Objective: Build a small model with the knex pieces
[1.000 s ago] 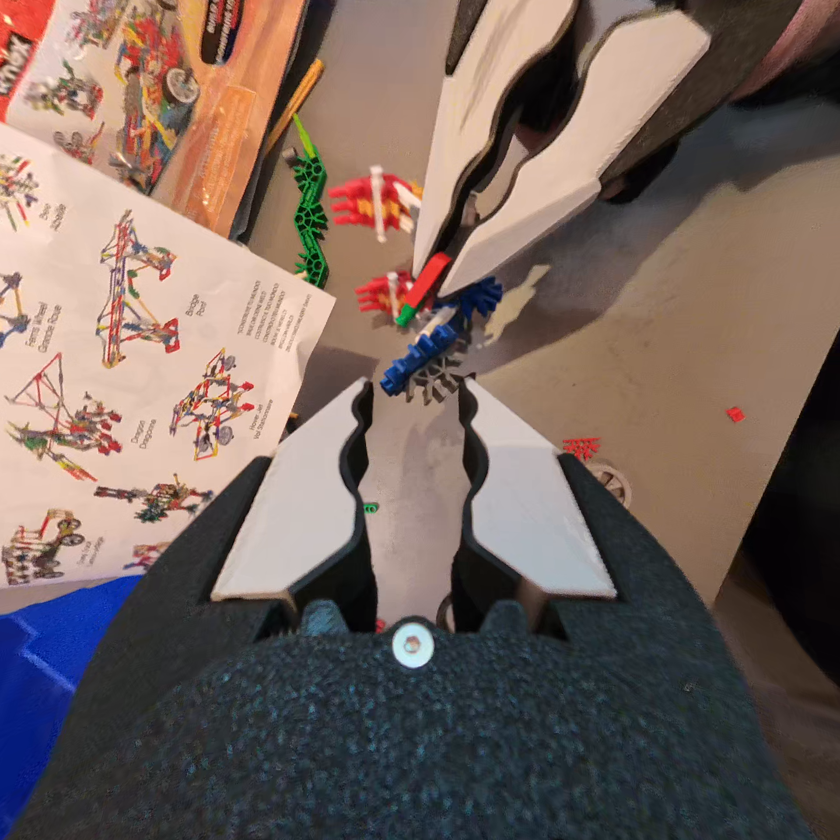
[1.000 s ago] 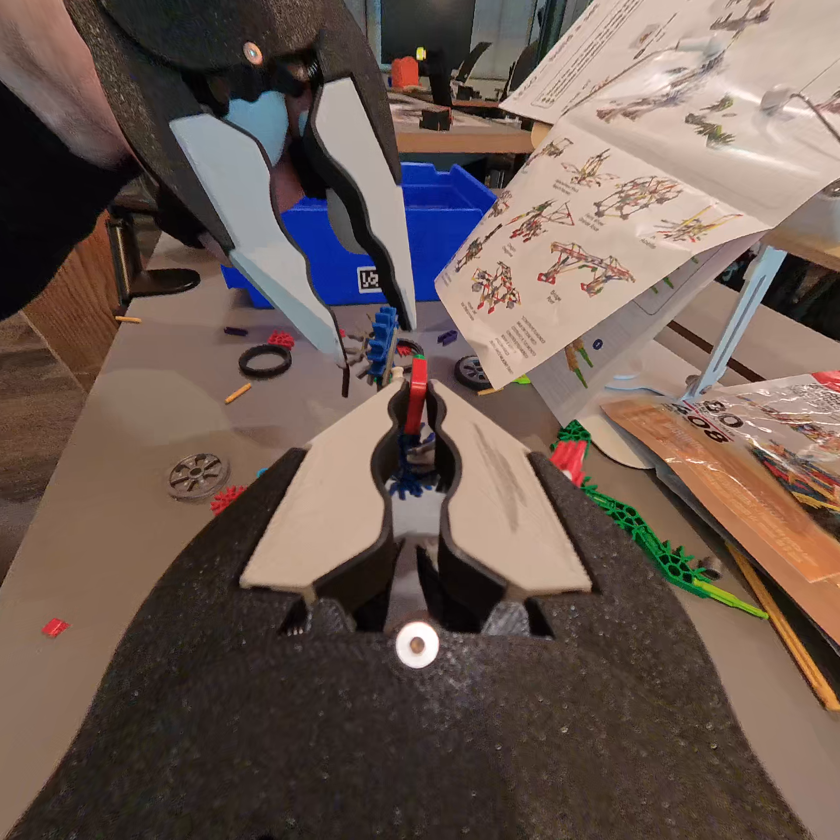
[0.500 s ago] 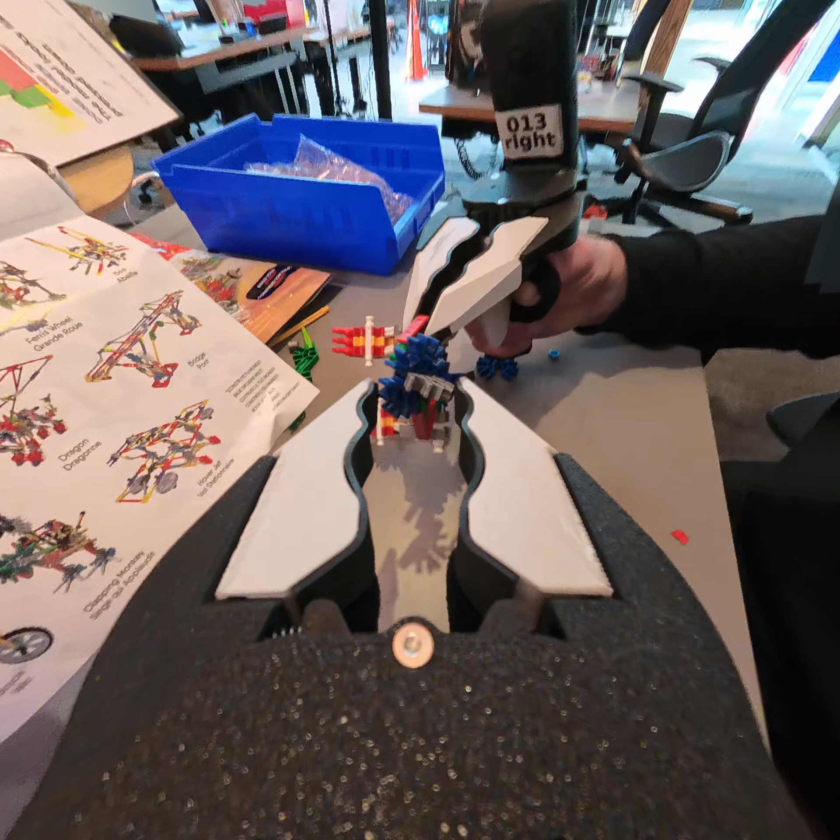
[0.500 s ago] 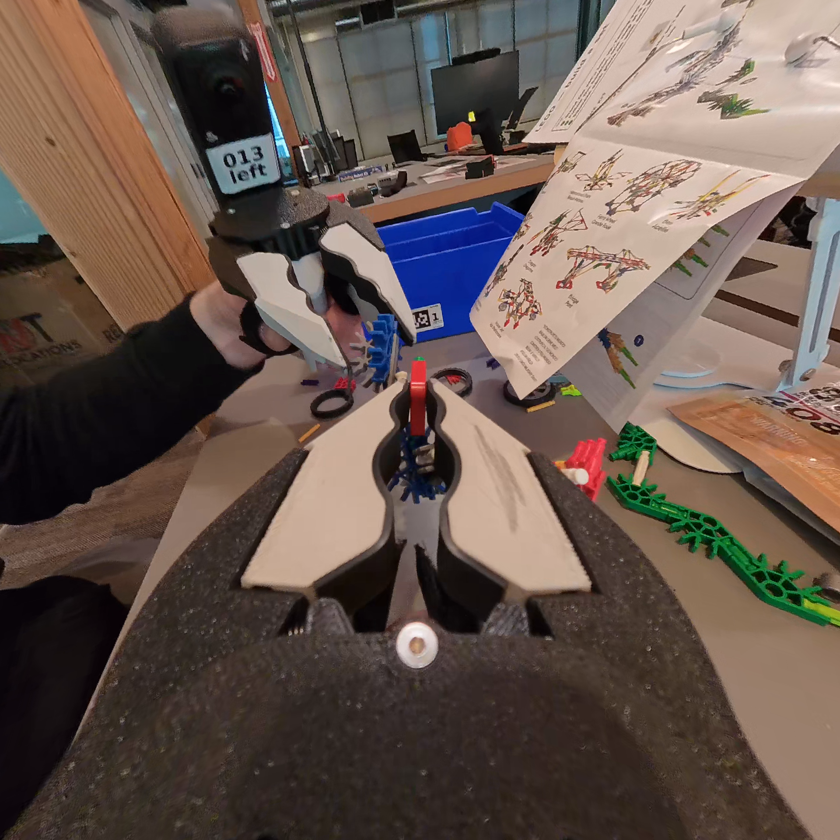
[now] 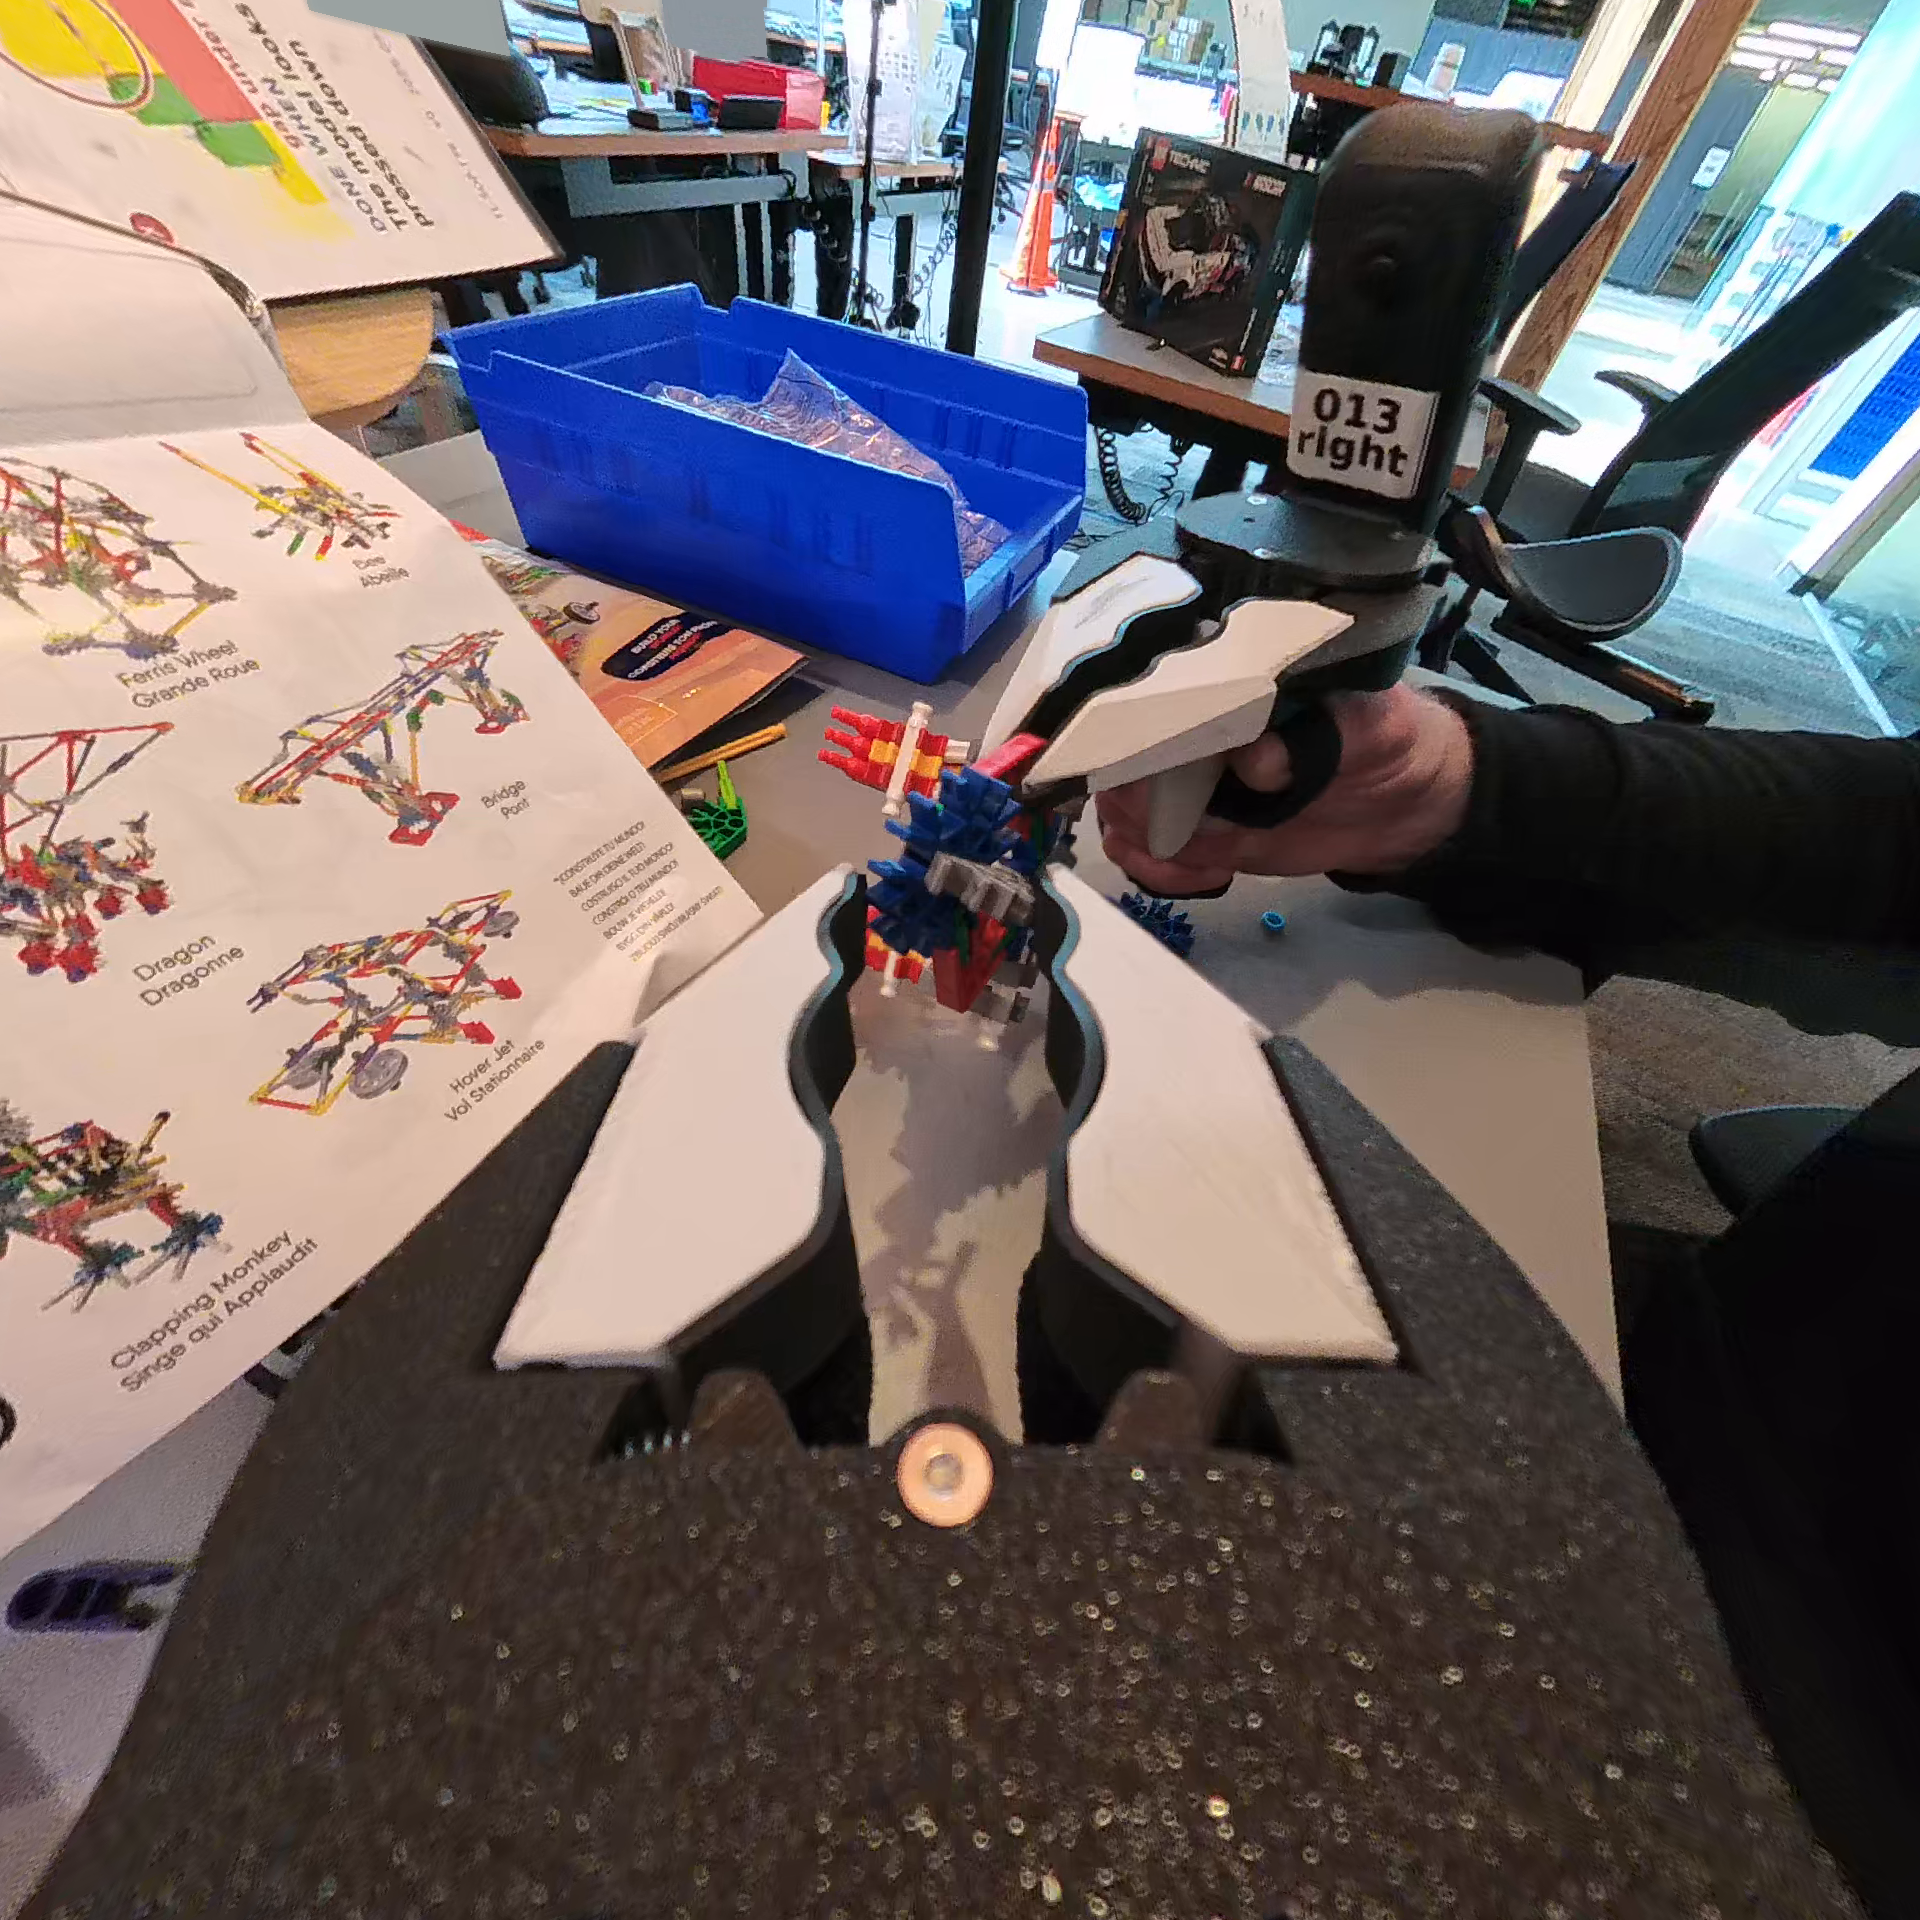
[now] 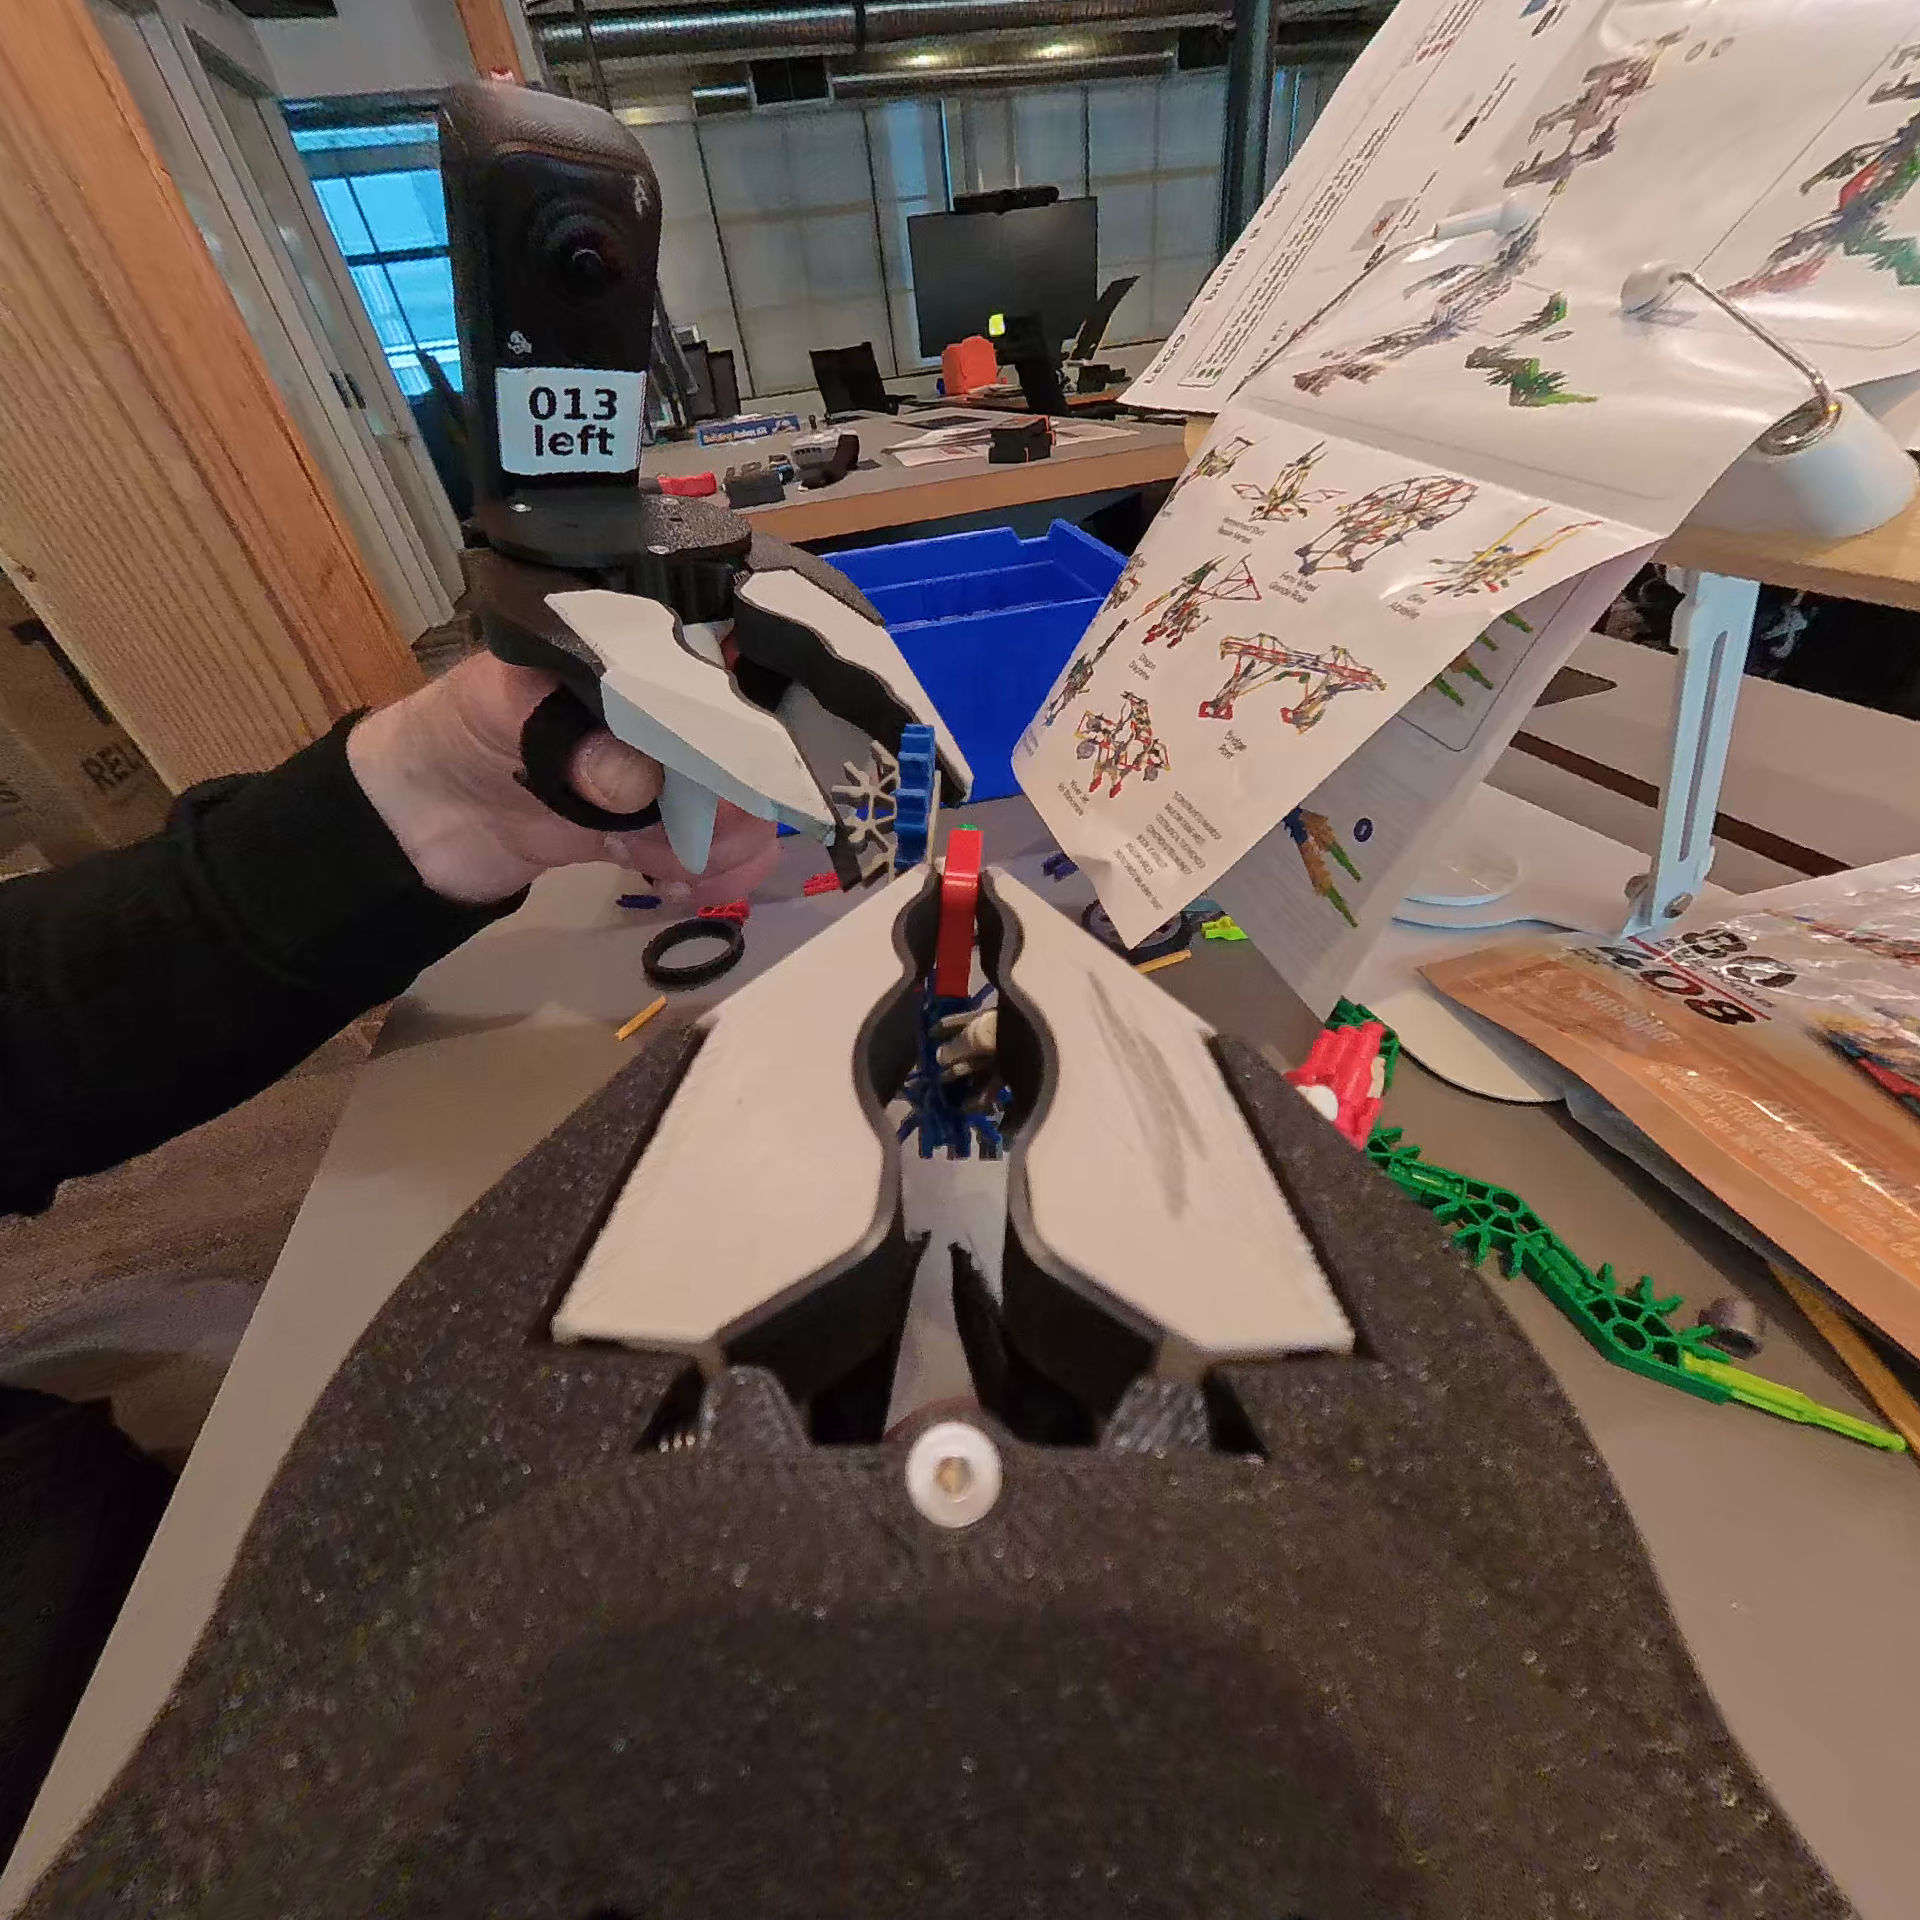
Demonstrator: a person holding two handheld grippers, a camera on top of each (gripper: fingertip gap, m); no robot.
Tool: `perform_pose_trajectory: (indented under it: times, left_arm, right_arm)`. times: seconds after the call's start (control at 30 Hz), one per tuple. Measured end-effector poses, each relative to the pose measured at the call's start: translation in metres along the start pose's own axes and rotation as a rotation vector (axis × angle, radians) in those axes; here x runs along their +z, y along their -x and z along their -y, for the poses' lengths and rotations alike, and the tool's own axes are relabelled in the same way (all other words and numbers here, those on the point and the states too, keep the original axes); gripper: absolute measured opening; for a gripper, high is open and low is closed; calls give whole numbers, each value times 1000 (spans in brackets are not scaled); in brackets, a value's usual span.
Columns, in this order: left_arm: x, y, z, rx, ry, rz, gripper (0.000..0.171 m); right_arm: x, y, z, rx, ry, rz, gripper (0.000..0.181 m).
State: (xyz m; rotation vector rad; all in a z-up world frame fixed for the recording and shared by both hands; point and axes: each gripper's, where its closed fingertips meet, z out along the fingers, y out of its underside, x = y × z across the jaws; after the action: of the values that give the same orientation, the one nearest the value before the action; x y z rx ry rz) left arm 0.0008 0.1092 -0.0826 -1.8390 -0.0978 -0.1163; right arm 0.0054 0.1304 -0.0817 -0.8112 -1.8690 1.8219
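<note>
My left gripper (image 5: 951,894) is shut on a small assembly of blue and grey toothed connector pieces (image 5: 961,868) and holds it above the grey table (image 5: 1434,1049). In the right wrist view the left gripper (image 6: 894,805) shows with the assembly (image 6: 888,795) between its tips. My right gripper (image 6: 956,883) is shut on a red piece with a green tip (image 6: 958,914). In the left wrist view the right gripper (image 5: 1023,774) brings the red piece (image 5: 1006,753) right up to the top of the assembly. Whether they touch I cannot tell.
A blue bin (image 5: 769,520) stands behind, beside a hanging instruction sheet (image 5: 312,831). A red-and-white piece (image 5: 894,748), a green connector chain (image 6: 1538,1257), a black ring (image 6: 693,948), a blue connector (image 6: 951,1091) and a brown packet (image 6: 1714,1060) lie on the table. A white stand (image 6: 1704,727) is at the right. My left and right fingertips are right by each other. The green connector chain (image 6: 1538,1257) is about equally far from each gripper, around 20 centimeters.
My left gripper closed on the blue and grey assembly and lifted it off the table. Both grippers tilted from pointing down to level. The right stays shut on the red piece.
</note>
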Motion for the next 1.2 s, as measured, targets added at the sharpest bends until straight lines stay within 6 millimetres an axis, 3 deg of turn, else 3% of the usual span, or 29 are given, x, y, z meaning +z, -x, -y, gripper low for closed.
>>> perform_pose_trajectory:
  times: [0.23,0.37,0.5,0.67,0.77,0.97,1.2]
  left_arm:
    - [-3,-1,2,-55,3,-38,29]
    - [0,-5,-4,-35,20,-67,29]
    - [3,-2,-7,-68,28,-56,29]
    - [3,-5,-7,-89,22,-80,29]
    - [3,-6,-4,-95,4,-99,29]
    - [3,-15,9,-142,-107,-211,29]
    - [-4,-19,20,-150,-215,-276,27]
  right_arm:
    - [-1,2,0,-2,21,23,15]
    - [3,8,-21,69,137,119,28]
    - [7,13,-35,96,198,161,20]
    - [13,20,-53,140,274,198,30]
    - [16,22,-48,153,237,224,32]
    - [14,32,-36,188,165,302,20]
    - [10,29,-22,172,115,275,7]
